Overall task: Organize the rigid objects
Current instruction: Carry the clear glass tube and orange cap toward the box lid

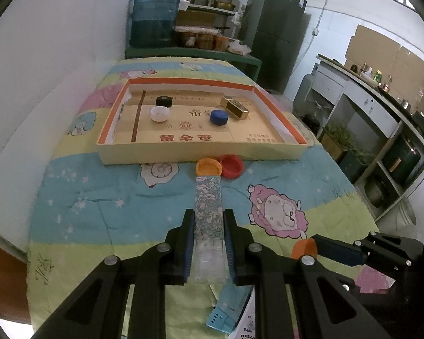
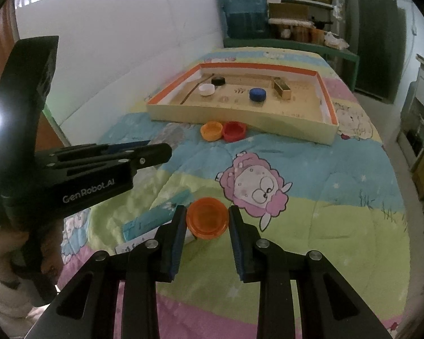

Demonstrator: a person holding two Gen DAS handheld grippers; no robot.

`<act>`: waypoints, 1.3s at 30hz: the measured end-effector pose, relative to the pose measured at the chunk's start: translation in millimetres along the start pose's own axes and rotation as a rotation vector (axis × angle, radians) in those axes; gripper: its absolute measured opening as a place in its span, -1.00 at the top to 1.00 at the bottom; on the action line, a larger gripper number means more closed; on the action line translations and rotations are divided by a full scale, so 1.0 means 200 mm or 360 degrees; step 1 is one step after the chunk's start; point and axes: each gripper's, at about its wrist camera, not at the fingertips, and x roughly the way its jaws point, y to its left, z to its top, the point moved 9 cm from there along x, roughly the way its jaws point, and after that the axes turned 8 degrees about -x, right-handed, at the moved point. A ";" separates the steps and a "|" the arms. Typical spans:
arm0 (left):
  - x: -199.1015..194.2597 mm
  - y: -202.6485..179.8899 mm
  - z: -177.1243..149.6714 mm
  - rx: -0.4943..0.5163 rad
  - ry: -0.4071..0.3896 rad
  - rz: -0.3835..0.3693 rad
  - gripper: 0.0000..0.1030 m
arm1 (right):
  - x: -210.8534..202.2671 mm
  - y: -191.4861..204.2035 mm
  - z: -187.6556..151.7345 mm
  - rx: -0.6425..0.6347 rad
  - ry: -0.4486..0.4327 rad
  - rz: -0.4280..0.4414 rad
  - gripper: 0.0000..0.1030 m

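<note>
My left gripper is shut on a long clear box with a floral print, held above the quilt and pointing at the tray. My right gripper is shut on an orange cap; it also shows in the left wrist view. The shallow cardboard tray with an orange rim holds a black cap, a white cap, a blue cap, a gold box and a brown stick. An orange cap and a red cap lie in front of the tray.
A teal box and a printed card lie on the quilt near me. A white wall runs along the left. A water jug and shelves stand behind the bed, a fridge and counter to the right.
</note>
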 end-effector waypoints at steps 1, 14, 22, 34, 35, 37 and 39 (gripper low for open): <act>0.00 0.00 0.01 -0.0001 -0.0002 0.0001 0.61 | 0.00 0.00 0.01 -0.0002 -0.0001 -0.0001 0.41; 0.00 0.01 0.12 -0.0014 -0.0033 0.0029 0.61 | 0.01 -0.06 0.15 -0.0025 -0.0023 -0.0019 0.41; 0.02 0.02 0.19 -0.0028 -0.0040 0.0038 0.61 | 0.01 -0.11 0.23 -0.0029 -0.0044 -0.0022 0.41; 0.05 0.02 0.28 -0.0030 -0.0047 0.0042 0.61 | 0.03 -0.16 0.32 -0.0028 -0.0060 -0.0023 0.41; 0.06 0.02 0.29 -0.0030 -0.0048 0.0043 0.61 | 0.03 -0.17 0.33 -0.0027 -0.0064 -0.0023 0.41; 0.06 0.01 0.30 -0.0031 -0.0050 0.0042 0.61 | 0.04 -0.19 0.36 -0.0027 -0.0068 -0.0024 0.41; 0.07 0.01 0.32 -0.0028 -0.0052 0.0046 0.61 | 0.05 -0.21 0.38 -0.0024 -0.0076 -0.0024 0.41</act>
